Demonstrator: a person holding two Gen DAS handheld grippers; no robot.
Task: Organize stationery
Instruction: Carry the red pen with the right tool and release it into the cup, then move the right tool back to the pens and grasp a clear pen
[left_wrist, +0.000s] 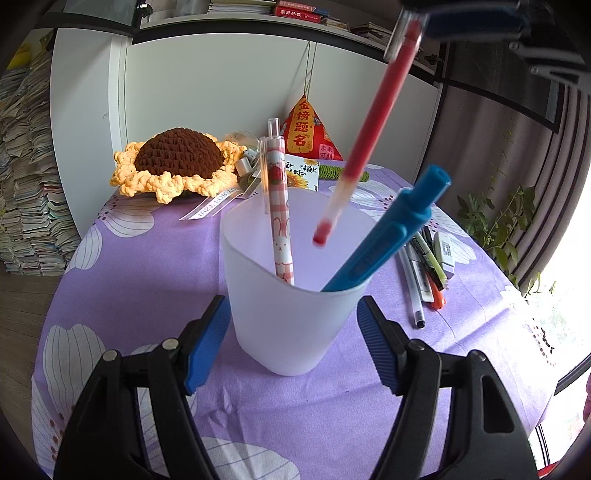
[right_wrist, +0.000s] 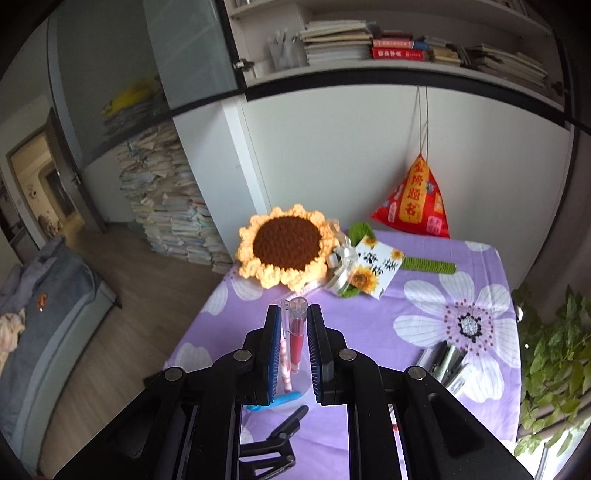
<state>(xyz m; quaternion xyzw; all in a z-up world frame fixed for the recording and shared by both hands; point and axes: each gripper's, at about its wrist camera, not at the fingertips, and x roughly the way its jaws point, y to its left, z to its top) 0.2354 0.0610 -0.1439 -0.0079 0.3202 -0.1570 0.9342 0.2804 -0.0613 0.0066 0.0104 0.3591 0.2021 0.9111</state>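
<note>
A frosted white cup (left_wrist: 291, 314) stands on the purple flowered tablecloth (left_wrist: 122, 302). It holds a pink rabbit pen (left_wrist: 279, 206) and a blue pen (left_wrist: 391, 229). My left gripper (left_wrist: 293, 343) is open, its blue pads on either side of the cup's base without visibly touching. My right gripper (right_wrist: 293, 341) is shut on a red pen (right_wrist: 296, 332), which hangs tip-down over the cup's mouth in the left wrist view (left_wrist: 369, 129). The cup's pens show below the right fingers (right_wrist: 286, 369).
Several loose pens and a white eraser (left_wrist: 445, 254) lie on the cloth right of the cup (left_wrist: 424, 273). A crochet sunflower (left_wrist: 173, 162), a card (left_wrist: 301, 175) and a red pyramid charm (left_wrist: 308, 133) sit at the back. Plants stand at the right (left_wrist: 498, 221).
</note>
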